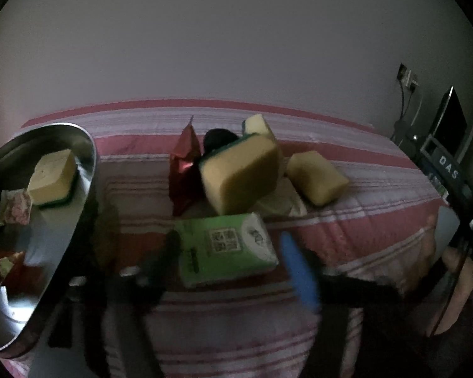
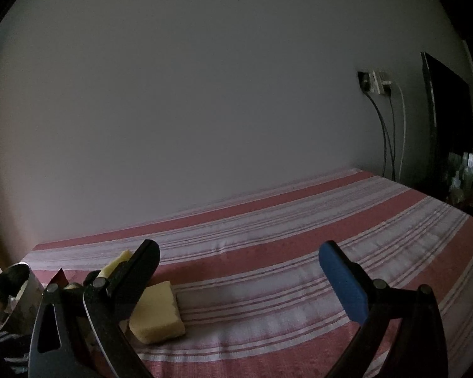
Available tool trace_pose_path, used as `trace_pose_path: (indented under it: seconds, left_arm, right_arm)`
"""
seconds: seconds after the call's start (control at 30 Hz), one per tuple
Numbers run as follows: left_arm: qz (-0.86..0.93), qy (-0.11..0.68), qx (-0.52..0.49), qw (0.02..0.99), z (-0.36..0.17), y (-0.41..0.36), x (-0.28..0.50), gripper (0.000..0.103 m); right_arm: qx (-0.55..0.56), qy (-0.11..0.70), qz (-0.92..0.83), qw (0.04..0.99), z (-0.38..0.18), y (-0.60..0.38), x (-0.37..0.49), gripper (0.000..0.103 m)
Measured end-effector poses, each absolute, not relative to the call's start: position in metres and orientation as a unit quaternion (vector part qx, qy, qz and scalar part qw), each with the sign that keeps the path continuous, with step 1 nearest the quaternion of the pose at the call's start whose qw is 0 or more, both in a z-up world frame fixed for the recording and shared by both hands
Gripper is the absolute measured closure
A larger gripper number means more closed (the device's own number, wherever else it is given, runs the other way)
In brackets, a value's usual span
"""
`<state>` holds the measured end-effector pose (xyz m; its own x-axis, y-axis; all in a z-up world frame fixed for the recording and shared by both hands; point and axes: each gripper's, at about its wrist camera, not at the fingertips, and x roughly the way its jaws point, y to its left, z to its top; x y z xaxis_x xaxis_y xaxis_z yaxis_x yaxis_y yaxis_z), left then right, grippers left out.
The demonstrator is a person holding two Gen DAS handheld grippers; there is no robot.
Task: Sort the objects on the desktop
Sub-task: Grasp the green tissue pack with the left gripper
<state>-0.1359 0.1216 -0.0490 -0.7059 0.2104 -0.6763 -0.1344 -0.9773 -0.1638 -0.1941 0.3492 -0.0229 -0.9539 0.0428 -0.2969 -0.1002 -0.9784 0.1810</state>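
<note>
In the left wrist view my left gripper (image 1: 233,252) is open, its dark and blue fingers on either side of a green tissue pack (image 1: 225,249) that lies on the striped cloth. Behind it is a pile: a big yellow sponge with a green backing (image 1: 241,173), a second yellow sponge (image 1: 315,178), a third one (image 1: 257,124), a red foil packet (image 1: 184,170) and a dark object (image 1: 219,138). A metal basin (image 1: 88,170) at left holds a sponge (image 1: 52,178) and wrappers. My right gripper (image 2: 239,267) is open and empty above the cloth, with a yellow sponge (image 2: 156,313) by its left finger.
The striped red and white cloth (image 2: 299,245) covers the surface up to a plain wall. Wall sockets with cables (image 2: 375,83) and a dark screen (image 2: 447,119) are at right, with bottles (image 2: 470,176) beyond the edge. The basin's rim (image 2: 12,278) shows at lower left in the right wrist view.
</note>
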Motion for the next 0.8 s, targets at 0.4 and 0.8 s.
trace_pose_path:
  seconds: [0.4,0.8]
  left_arm:
    - [0.893,-0.037,-0.448,0.033,-0.072,0.133,-0.168,0.033]
    - [0.911,-0.040,-0.404,0.067,-0.071,0.136,-0.148,0.035]
  right_arm:
    - [-0.148,0.098,0.984,0.030,-0.023,0.349,-0.194,0.001]
    - [-0.182,0.110,0.977,0.002,-0.028,0.349,-0.205,0.001]
